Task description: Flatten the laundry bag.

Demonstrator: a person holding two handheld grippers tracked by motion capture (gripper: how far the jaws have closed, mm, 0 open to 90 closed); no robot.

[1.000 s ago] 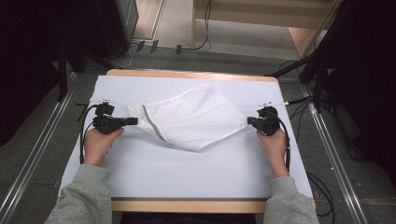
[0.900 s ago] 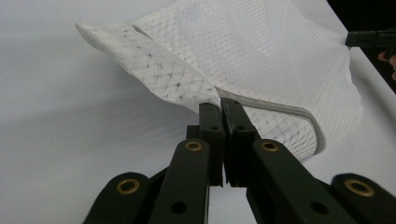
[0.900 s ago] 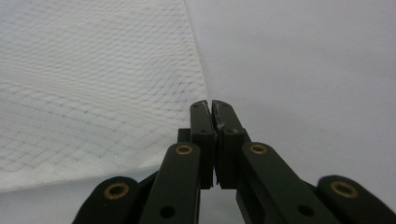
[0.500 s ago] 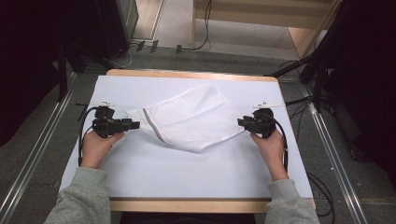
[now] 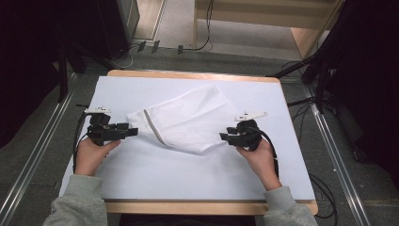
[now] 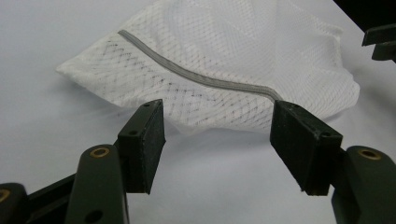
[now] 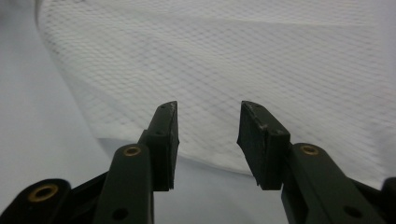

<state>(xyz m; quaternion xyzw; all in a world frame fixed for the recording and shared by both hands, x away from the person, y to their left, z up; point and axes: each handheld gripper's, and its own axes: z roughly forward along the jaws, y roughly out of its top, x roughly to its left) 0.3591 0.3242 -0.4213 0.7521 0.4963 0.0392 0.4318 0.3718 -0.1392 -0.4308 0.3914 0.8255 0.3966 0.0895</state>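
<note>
Two grippers, my left gripper (image 5: 133,131) and right gripper (image 5: 225,137), both with jaws apart at opposite edges of the white mesh laundry bag (image 5: 186,121) lying mid-table (image 5: 141,188), so I guess next I nudge in and pinch.

The bench (image 5: 141,183) has a white top and a pale wooden edge, and it stands on a grey floor (image 5: 42,146). A metal rail (image 5: 28,181) runs along the floor on each side of the bench. Beyond its far edge, black cables (image 5: 188,47) lie on the floor below pale wooden furniture (image 5: 301,28). Dark equipment (image 5: 61,33) stands left of the bench, in shadow.
</note>
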